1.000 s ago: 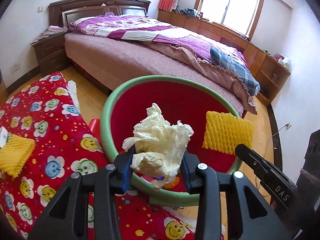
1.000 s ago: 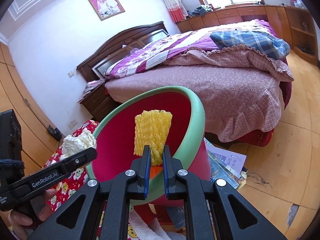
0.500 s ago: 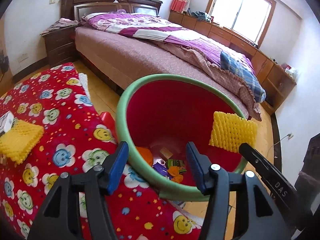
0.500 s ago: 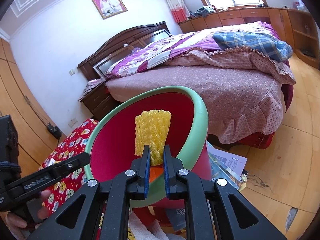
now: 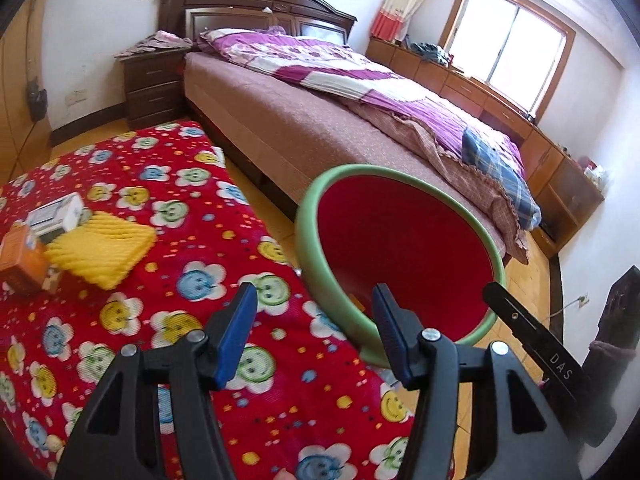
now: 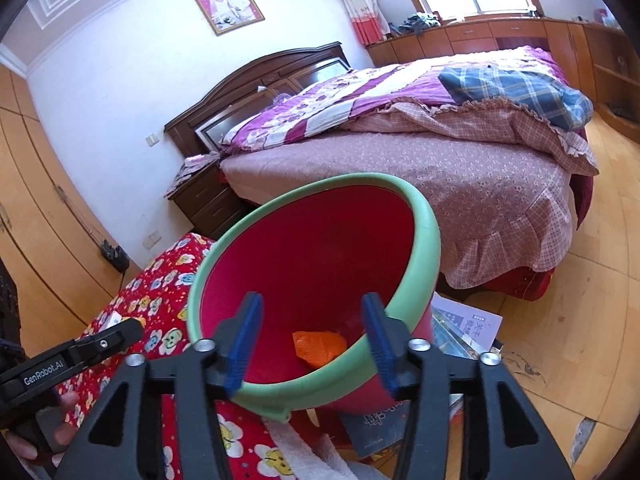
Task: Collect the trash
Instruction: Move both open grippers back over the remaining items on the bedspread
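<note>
Right claw point(image 6: 310, 344): jaws have just been opening, nothing between them now; the yellow foam net it pinched a second ago is gone from view. Left claw point(image 5: 314, 334): crumpled white paper gone, jaws wider, empty. It has swung off the bin point(image 5: 320, 272), now ahead-right of it, toward the red bench cloth point(image 5: 168, 280).

bin point(image 5: 316, 216) floor: mostly hidden | orange box point(image 5: 18, 262): cut off | booklet point(image 6: 472, 328) print: unreadable
</note>
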`<state>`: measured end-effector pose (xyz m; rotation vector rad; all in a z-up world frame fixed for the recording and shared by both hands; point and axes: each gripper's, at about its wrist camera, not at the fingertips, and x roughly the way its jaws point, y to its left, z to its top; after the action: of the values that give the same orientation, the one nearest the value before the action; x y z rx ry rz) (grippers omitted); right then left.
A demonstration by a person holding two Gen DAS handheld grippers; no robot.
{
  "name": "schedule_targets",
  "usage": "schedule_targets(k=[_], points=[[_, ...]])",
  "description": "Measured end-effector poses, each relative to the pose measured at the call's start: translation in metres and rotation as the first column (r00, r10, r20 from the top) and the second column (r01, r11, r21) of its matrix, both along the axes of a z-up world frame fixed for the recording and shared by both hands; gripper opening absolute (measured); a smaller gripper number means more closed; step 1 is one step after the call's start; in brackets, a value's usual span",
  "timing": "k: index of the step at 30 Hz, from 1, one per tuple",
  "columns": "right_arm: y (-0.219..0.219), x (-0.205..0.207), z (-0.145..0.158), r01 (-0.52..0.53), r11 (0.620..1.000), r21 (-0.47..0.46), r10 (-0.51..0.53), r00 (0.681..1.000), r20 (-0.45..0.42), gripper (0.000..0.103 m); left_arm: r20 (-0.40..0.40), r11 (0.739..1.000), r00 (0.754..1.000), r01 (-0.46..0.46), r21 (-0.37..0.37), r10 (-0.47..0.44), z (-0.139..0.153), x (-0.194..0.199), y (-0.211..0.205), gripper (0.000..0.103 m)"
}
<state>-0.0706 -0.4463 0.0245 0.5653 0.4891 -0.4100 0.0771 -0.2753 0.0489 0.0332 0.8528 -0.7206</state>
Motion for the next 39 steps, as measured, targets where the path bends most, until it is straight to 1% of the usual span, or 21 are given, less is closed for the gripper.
schedule_targets(k=[7, 8, 10, 11, 20, 26, 32, 34, 38, 39], points=[[0.015, -0.004, 0.007, -0.007, 1.0, -0.009, 0.007, 1.0, 0.006, 0.06, 0.01, 0.998, 0.998, -0.062, -0.029, 0.062, 0.009, -0.001, 0.034, 0.059], [0.018, -0.004, 0.01, -0.009, 1.0, -0.016, 0.01, 1.0, 0.009, 0.061, 0.013, 0.997, 0.997, -0.071, -0.032, 0.072, 0.011, -0.002, 0.039, 0.059], [0.025, -0.005, 0.014, -0.013, 0.999, -0.031, 0.014, 1.0, 0.014, 0.067, 0.02, 0.996, 0.996, -0.085, -0.031, 0.086, 0.013, -0.002, 0.047, 0.059], [0.028, -0.005, 0.016, -0.016, 0.999, -0.036, 0.017, 1.0, 0.017, 0.068, 0.026, 0.995, 0.995, -0.096, -0.029, 0.097, 0.014, -0.002, 0.053, 0.059], [0.06, 0.011, 0.023, -0.087, 0.994, -0.06, 0.088, 0.996, 0.009, 0.068, 0.04, 0.983, 0.983, -0.18, -0.04, 0.182, 0.019, 0.009, 0.1, 0.06], [0.077, 0.029, 0.022, -0.137, 0.989, -0.057, 0.137, 0.991, -0.013, 0.068, 0.062, 0.966, 0.964, -0.259, -0.027, 0.26, 0.021, 0.028, 0.134, 0.06], [0.09, 0.048, 0.022, -0.183, 0.982, -0.056, 0.181, 0.983, -0.038, 0.068, 0.107, 0.943, 0.938, -0.333, 0.009, 0.331, 0.021, 0.047, 0.165, 0.062], [0.094, 0.053, 0.023, -0.193, 0.98, -0.054, 0.191, 0.981, -0.041, 0.068, 0.116, 0.935, 0.929, -0.355, 0.015, 0.351, 0.021, 0.055, 0.175, 0.071], [0.105, 0.065, 0.025, -0.216, 0.974, -0.064, 0.213, 0.976, -0.053, 0.068, 0.138, 0.918, 0.912, -0.395, 0.036, 0.387, 0.017, 0.071, 0.191, 0.073], [0.107, 0.068, 0.025, -0.22, 0.973, -0.067, 0.217, 0.975, -0.055, 0.068, 0.141, 0.914, 0.909, -0.402, 0.044, 0.393, 0.016, 0.074, 0.192, 0.077]])
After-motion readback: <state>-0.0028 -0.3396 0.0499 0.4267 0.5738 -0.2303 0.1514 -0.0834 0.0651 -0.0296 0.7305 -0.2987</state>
